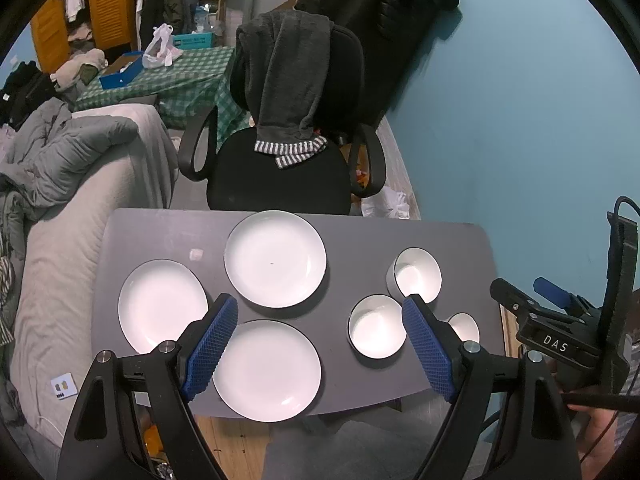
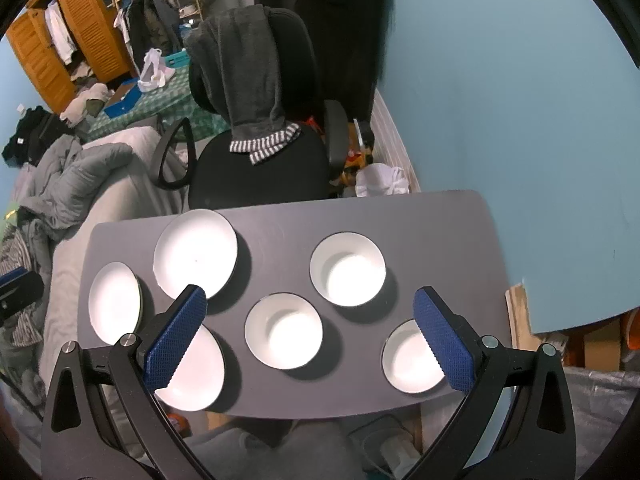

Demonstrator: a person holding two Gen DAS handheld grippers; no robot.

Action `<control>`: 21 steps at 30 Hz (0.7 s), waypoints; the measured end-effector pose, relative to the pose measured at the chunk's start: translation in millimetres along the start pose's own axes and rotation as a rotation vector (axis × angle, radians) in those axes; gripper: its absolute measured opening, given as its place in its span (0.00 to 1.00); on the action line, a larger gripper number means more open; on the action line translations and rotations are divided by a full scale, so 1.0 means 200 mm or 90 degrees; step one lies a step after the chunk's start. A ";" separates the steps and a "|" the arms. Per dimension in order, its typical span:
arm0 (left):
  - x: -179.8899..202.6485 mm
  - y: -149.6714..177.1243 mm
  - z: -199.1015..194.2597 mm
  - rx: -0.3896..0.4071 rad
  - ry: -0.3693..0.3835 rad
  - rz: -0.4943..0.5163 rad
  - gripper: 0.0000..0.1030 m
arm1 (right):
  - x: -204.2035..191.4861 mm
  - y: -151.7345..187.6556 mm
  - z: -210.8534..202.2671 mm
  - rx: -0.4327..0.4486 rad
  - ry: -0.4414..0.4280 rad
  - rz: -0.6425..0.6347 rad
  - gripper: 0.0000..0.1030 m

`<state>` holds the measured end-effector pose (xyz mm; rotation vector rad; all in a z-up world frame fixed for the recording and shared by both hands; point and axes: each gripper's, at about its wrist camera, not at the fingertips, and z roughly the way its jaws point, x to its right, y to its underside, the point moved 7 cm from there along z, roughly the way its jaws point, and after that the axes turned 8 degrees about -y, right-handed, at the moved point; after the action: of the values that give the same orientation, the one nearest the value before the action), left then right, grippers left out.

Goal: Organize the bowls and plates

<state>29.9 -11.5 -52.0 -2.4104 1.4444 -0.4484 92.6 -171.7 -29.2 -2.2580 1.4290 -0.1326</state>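
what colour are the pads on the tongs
Blue, with a fine knurled texture, on black arms; the pads show best in the right wrist view.

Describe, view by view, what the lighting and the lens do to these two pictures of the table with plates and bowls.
Left wrist view: the plates glare white, almost featureless; the table edge bows from fisheye distortion; black vignette fills the corners. Right wrist view: the bowls blow out inside and cast dark shadows to their right; the wall bends; the right gripper stays sharp.
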 end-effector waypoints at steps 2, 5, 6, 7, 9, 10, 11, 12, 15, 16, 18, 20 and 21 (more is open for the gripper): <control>0.00 0.00 0.00 -0.001 0.001 0.000 0.83 | 0.00 0.01 0.00 0.000 0.000 0.002 0.99; 0.01 0.01 -0.01 -0.001 0.003 0.002 0.83 | 0.00 0.03 -0.01 0.001 0.001 0.003 0.99; 0.01 0.01 -0.01 -0.001 0.004 0.002 0.83 | 0.01 0.02 0.00 0.000 0.000 0.002 0.99; 0.00 0.01 -0.01 -0.001 0.005 0.002 0.83 | 0.01 0.02 0.00 -0.001 0.000 0.003 0.99; 0.00 0.01 -0.01 -0.002 0.005 0.001 0.83 | 0.01 0.02 0.00 0.000 0.000 0.003 0.99; 0.00 0.01 -0.01 -0.003 0.006 0.001 0.83 | 0.01 0.02 0.00 0.000 0.000 0.003 0.99; 0.01 0.01 -0.02 -0.003 0.008 -0.002 0.83 | 0.01 0.03 -0.01 0.000 0.000 0.004 0.99; 0.01 0.01 -0.01 -0.004 0.009 -0.003 0.83 | 0.01 0.02 -0.01 0.000 0.000 0.004 0.99; 0.01 0.01 0.00 -0.006 0.010 -0.006 0.83 | 0.01 0.02 -0.01 -0.001 -0.001 0.003 0.99; 0.01 0.01 0.00 -0.006 0.011 -0.007 0.83 | 0.01 0.02 -0.01 0.000 0.000 0.004 0.99; 0.02 0.01 0.00 -0.007 0.011 -0.008 0.83 | 0.01 0.02 -0.01 0.000 0.000 0.003 0.99; 0.02 0.02 0.00 -0.007 0.012 -0.008 0.83 | 0.01 0.02 -0.01 -0.001 0.000 0.004 0.99; 0.02 0.02 0.00 -0.007 0.012 -0.008 0.83 | 0.01 0.02 0.00 -0.001 -0.001 0.004 0.99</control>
<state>29.0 -15.9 -52.8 -2.4314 1.4428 -0.4680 91.0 -175.4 -30.0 -2.2549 1.4355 -0.1271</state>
